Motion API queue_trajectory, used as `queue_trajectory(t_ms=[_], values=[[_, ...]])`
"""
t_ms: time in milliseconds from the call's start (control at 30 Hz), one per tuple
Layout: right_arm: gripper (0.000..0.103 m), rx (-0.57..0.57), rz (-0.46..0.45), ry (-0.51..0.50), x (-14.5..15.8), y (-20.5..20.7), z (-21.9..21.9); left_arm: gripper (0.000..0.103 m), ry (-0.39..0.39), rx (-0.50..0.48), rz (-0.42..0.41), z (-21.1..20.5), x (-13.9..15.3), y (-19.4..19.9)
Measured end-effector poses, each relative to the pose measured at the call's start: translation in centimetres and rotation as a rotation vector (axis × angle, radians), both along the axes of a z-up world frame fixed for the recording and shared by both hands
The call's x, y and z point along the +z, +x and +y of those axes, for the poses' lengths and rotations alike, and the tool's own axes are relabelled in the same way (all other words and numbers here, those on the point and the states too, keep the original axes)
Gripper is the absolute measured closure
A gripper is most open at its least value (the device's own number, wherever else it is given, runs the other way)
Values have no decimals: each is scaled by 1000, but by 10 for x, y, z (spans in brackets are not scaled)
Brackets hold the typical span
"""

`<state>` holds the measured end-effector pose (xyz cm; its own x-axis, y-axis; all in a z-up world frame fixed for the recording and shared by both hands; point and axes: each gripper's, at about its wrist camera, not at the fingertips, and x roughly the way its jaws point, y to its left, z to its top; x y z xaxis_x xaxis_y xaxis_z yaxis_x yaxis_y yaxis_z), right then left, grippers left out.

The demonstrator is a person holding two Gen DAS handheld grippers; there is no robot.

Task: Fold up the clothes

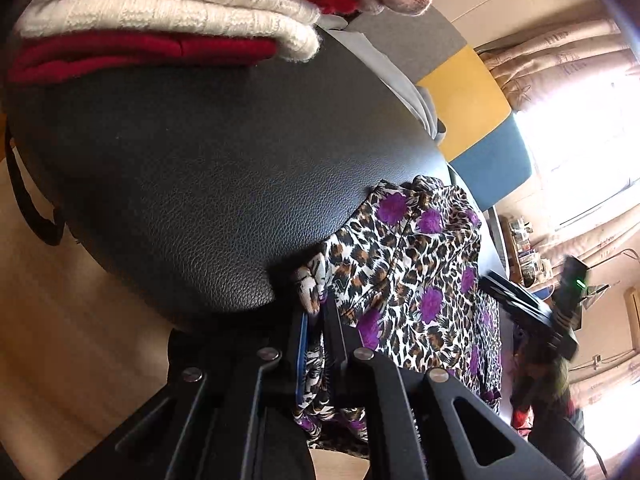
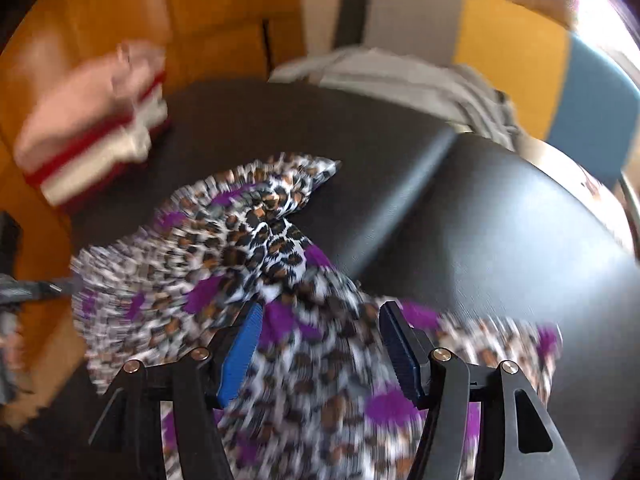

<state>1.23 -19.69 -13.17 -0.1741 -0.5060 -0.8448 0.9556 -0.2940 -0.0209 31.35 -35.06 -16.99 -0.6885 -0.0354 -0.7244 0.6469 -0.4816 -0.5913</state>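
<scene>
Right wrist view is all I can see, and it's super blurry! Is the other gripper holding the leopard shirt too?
Observer: Yes. In the left wrist view the left gripper is shut on an edge of the leopard-print garment.
Operator: Is it up in the air or on the table?
Observer: Part of it lies on the black padded surface, and part hangs down past the edge by the jaws.
Operator: What's in that stripy pile I see?
Observer: The folded stack is sharp there: red layers, white knits, and a pink knit on top.
Operator: And my gripper?
Observer: The right gripper is open, with the garment between its jaws.
</scene>
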Motion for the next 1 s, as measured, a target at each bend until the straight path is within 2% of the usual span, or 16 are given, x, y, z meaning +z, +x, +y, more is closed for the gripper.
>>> queue_trajectory(t_ms=[100,133,167,233,300,367,467,500,600,667,700,733,800,867,967,1000], values=[[47,41,13,82,-12,-7,-10,97,-50,-25,-20,-3,6,-14],[70,41,27,108,-14,-11,-8,97,-67,-33,-26,-3,8,-18],[86,20,63,132,-14,-17,-1,97,-83,-42,-33,-4,10,-23],[88,-44,110,135,-11,-34,18,97,-115,-70,-48,-7,13,-44],[88,-199,164,142,-11,-66,47,97,-148,-102,-64,-10,16,-70],[87,-399,142,121,-16,-102,89,97,-188,-128,-98,-13,17,-104],[70,-672,61,58,-23,-141,169,97,-244,-155,-139,-16,19,-146],[58,-738,29,29,-23,-145,197,95,-255,-156,-149,-17,20,-155],[51,-913,-60,-50,-26,-156,277,92,-253,-152,-156,-17,22,-166],[43,-931,-48,-24,-26,-144,309,89,-231,-147,-140,-17,24,-164],[29,-941,-42,-4,-26,-138,323,87,-224,-140,-137,-16,25,-158],[22,-948,-47,7,-24,-134,333,87,-216,-133,-134,-14,27,-152],[23,-949,-65,-1,-17,-128,349,85,-199,-121,-128,-12,31,-140],[24,-902,-26,-39,0,-120,348,83,-161,-159,-107,0,33,-132],[24,-704,19,-148,30,-102,307,80,-150,-215,-119,21,32,-129],[24,-622,26,-178,40,-97,288,76,-133,-230,-114,26,30,-128]])
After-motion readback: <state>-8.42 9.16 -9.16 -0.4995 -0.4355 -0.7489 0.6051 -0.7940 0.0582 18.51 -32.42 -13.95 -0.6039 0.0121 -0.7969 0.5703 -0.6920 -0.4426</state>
